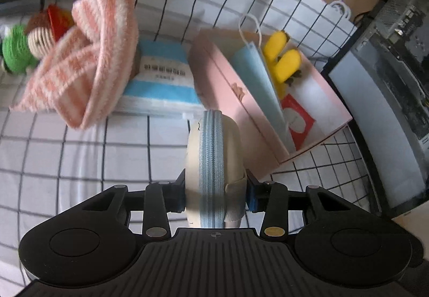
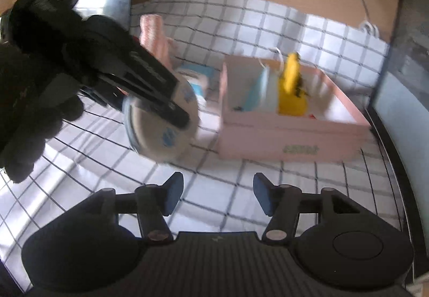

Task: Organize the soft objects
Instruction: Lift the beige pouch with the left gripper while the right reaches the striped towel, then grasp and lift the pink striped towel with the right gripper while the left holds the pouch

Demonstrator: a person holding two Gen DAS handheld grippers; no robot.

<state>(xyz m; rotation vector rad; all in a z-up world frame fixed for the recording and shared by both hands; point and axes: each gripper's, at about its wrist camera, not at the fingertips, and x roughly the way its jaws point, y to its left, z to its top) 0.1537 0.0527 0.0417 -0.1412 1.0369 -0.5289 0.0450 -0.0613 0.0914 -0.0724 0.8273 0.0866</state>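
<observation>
I am holding a round, flat pouch [image 1: 214, 163] in my left gripper [image 1: 215, 189]: its blue pads are pressing on the two smooth beige faces, and the pale blue zipper is running up the rim toward me. In the right wrist view the same pouch [image 2: 161, 125] is hanging above the checked cloth [image 2: 241, 189], left of the pink box [image 2: 281, 136], with my gloved hand [image 2: 26, 109] gripping the handle. My right gripper [image 2: 218, 193] is standing open with nothing between its blue pads, near the box's front wall.

The box [image 1: 228, 88] is a stiff rectangular carton, and it is holding a flat blue mask [image 1: 257, 74] standing on edge, a plump yellow plush [image 1: 284, 61] and a red card [image 1: 297, 114]. On the cloth [image 1: 80, 149] to the left, a fluffy pink-and-white striped band [image 1: 88, 61] is lying knotted over a blue-and-white striped pack [image 1: 163, 77]. At the far left, a crocheted doll [image 1: 26, 45] in green and red yarn is lying beside the band.
</observation>
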